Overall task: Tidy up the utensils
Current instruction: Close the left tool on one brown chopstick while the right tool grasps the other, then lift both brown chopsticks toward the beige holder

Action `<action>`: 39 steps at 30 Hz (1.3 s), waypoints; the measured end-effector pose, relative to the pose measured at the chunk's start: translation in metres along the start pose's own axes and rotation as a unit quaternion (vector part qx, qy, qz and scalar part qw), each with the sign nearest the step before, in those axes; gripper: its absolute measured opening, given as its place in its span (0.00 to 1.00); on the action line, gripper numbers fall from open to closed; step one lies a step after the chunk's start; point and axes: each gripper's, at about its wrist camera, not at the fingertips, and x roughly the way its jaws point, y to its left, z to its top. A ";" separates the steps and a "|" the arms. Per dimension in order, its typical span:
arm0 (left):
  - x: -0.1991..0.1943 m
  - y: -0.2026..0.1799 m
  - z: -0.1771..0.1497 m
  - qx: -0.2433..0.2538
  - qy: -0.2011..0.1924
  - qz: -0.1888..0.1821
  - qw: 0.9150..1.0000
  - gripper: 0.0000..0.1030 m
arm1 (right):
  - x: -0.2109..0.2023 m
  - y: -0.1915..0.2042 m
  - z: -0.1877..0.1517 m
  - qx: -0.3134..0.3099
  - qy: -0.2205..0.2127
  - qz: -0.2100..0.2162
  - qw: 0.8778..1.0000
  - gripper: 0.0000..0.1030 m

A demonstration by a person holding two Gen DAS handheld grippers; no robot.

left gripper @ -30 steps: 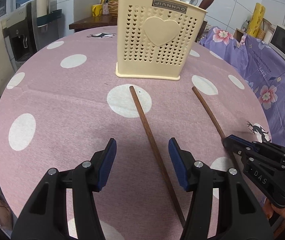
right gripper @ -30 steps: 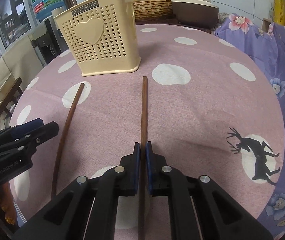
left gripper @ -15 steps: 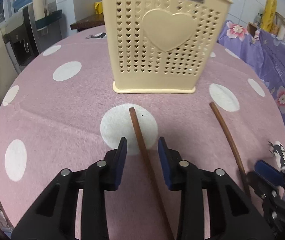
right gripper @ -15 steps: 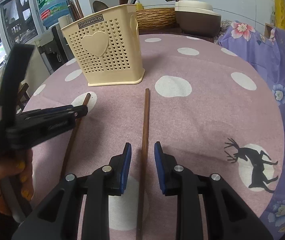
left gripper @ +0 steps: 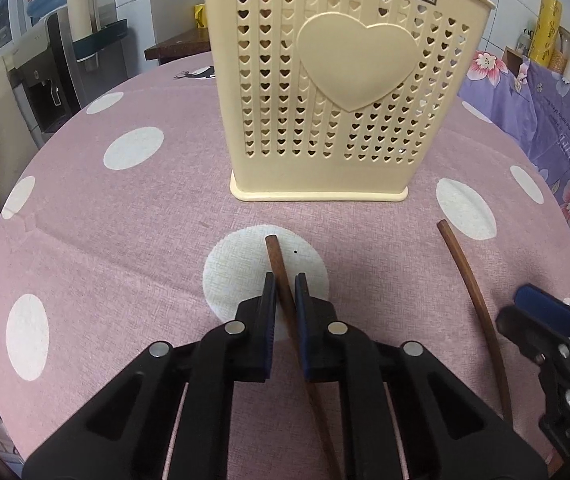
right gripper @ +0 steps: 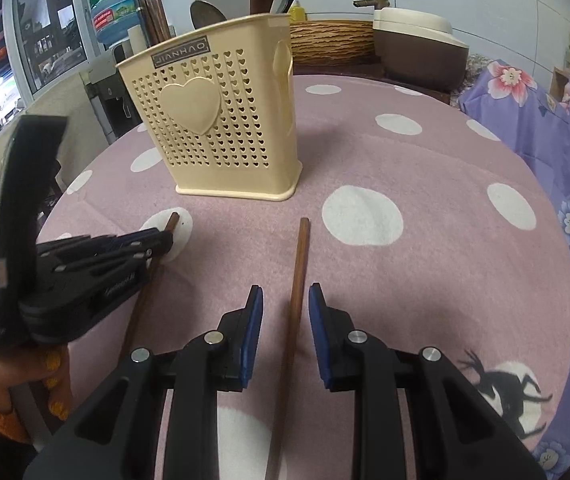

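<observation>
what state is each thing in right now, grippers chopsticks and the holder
left gripper: shut on the left chopstick
right gripper: open, astride the right chopstick, pads clear of it
left chopstick: flat on the table, clamped
right chopstick: flat on the table, loose
utensil holder: upright, utensils standing inside
</observation>
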 end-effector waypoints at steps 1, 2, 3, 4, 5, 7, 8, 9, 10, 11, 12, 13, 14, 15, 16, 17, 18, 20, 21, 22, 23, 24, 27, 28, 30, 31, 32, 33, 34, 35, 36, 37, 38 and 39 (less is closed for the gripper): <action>0.000 0.000 0.000 0.000 0.000 0.000 1.000 0.10 | 0.005 0.000 0.003 0.000 0.006 0.001 1.000 0.24; 0.000 0.001 0.000 -0.001 -0.001 -0.001 1.000 0.10 | 0.010 -0.001 0.005 0.000 0.010 0.001 1.000 0.24; 0.000 0.002 0.000 -0.002 0.000 -0.003 1.000 0.10 | 0.017 -0.001 0.009 -0.001 0.015 -0.001 1.000 0.24; 0.000 0.003 0.000 -0.003 -0.001 -0.005 1.000 0.10 | 0.021 -0.001 0.011 -0.004 0.018 -0.006 1.000 0.24; 0.000 0.003 -0.001 -0.003 -0.001 -0.005 1.000 0.10 | 0.026 -0.001 0.013 -0.009 0.022 -0.011 1.000 0.24; 0.000 0.002 -0.001 -0.001 -0.003 -0.005 1.000 0.10 | 0.034 -0.001 0.015 -0.008 0.029 -0.013 0.999 0.24; 0.000 0.001 -0.002 0.000 -0.003 -0.004 1.000 0.10 | 0.036 -0.002 0.015 -0.006 0.029 -0.011 0.999 0.24; -0.001 0.001 -0.002 0.001 -0.004 -0.003 1.000 0.10 | 0.037 -0.001 0.017 -0.007 0.027 -0.013 1.000 0.24; -0.001 0.000 -0.003 0.003 -0.005 -0.002 1.000 0.10 | 0.038 -0.001 0.018 -0.008 0.026 -0.015 1.000 0.24; -0.001 -0.001 -0.003 0.004 -0.005 -0.001 1.000 0.10 | 0.039 0.000 0.019 -0.008 0.026 -0.016 0.999 0.23; -0.001 -0.002 -0.004 0.006 -0.006 0.000 1.000 0.10 | 0.040 0.001 0.020 -0.010 0.026 -0.019 0.999 0.21; -0.001 -0.002 -0.004 0.008 -0.007 0.002 1.000 0.10 | 0.041 0.002 0.020 -0.013 0.025 -0.024 0.999 0.19; -0.002 -0.003 -0.005 0.008 -0.008 0.002 1.000 0.10 | 0.041 0.003 0.021 -0.016 0.024 -0.030 0.999 0.14; -0.002 -0.003 -0.005 0.007 -0.008 0.001 1.000 0.10 | 0.042 0.003 0.022 -0.013 0.024 -0.030 0.999 0.11; -0.002 -0.003 -0.005 0.006 -0.007 0.001 1.000 0.10 | 0.042 0.002 0.022 -0.010 0.024 -0.031 0.999 0.10; -0.002 -0.003 -0.005 0.006 -0.007 0.000 1.000 0.10 | 0.042 0.003 0.022 -0.010 0.024 -0.032 0.999 0.09; -0.002 -0.004 -0.005 0.007 -0.007 0.001 1.000 0.10 | 0.042 0.004 0.022 -0.010 0.023 -0.034 0.999 0.09; -0.002 -0.004 -0.005 0.008 -0.008 0.003 1.000 0.10 | 0.041 0.005 0.020 -0.011 0.019 -0.038 0.999 0.09; -0.003 -0.005 -0.005 0.009 -0.008 0.004 1.000 0.09 | 0.041 0.006 0.020 -0.011 0.019 -0.038 0.999 0.09; -0.003 -0.006 -0.005 0.009 -0.009 0.004 1.000 0.09 | 0.040 0.006 0.020 -0.009 0.018 -0.037 0.999 0.09; -0.003 -0.006 -0.005 0.009 -0.009 0.005 1.000 0.09 | 0.040 0.005 0.019 -0.004 0.019 -0.034 0.999 0.09; -0.003 -0.007 -0.005 0.011 -0.009 0.006 1.000 0.09 | 0.041 0.003 0.020 -0.003 0.019 -0.032 0.999 0.09; -0.003 -0.009 -0.005 0.012 -0.010 0.008 1.000 0.08 | 0.038 0.002 0.020 0.004 0.011 -0.023 1.000 0.08; -0.004 -0.008 -0.005 0.011 -0.010 0.008 1.000 0.08 | 0.037 0.002 0.022 0.005 0.008 -0.022 1.000 0.08; -0.006 -0.007 -0.004 0.008 -0.013 0.003 1.000 0.08 | 0.030 0.000 0.024 0.012 -0.004 -0.011 1.000 0.08; -0.008 -0.006 -0.003 0.007 -0.017 0.002 1.000 0.08 | 0.026 -0.001 0.025 0.016 -0.010 -0.005 1.000 0.08; -0.014 -0.005 -0.002 0.005 -0.025 0.000 1.000 0.07 | 0.020 -0.001 0.025 0.019 -0.016 -0.001 1.000 0.08; -0.019 -0.003 -0.001 0.003 -0.032 -0.004 0.999 0.07 | 0.014 -0.002 0.027 0.021 -0.026 0.003 0.999 0.08; -0.025 -0.001 0.001 0.000 -0.038 -0.008 0.999 0.07 | 0.006 -0.003 0.028 0.022 -0.036 0.008 0.999 0.08; -0.033 0.002 0.004 -0.003 -0.046 -0.015 0.999 0.07 | -0.001 -0.004 0.029 0.024 -0.044 0.013 0.999 0.08; -0.043 0.005 0.006 -0.007 -0.057 -0.024 0.998 0.07 | -0.010 -0.006 0.030 0.028 -0.054 0.020 0.998 0.08; -0.055 0.007 0.009 -0.009 -0.068 -0.030 0.997 0.07 | -0.019 -0.007 0.032 0.030 -0.064 0.027 0.997 0.08; -0.066 0.009 0.011 -0.010 -0.080 -0.034 0.996 0.07 | -0.031 -0.008 0.034 0.032 -0.077 0.033 0.996 0.08; -0.080 0.012 0.015 -0.011 -0.096 -0.040 0.995 0.07 | -0.040 -0.009 0.038 0.032 -0.087 0.036 0.995 0.08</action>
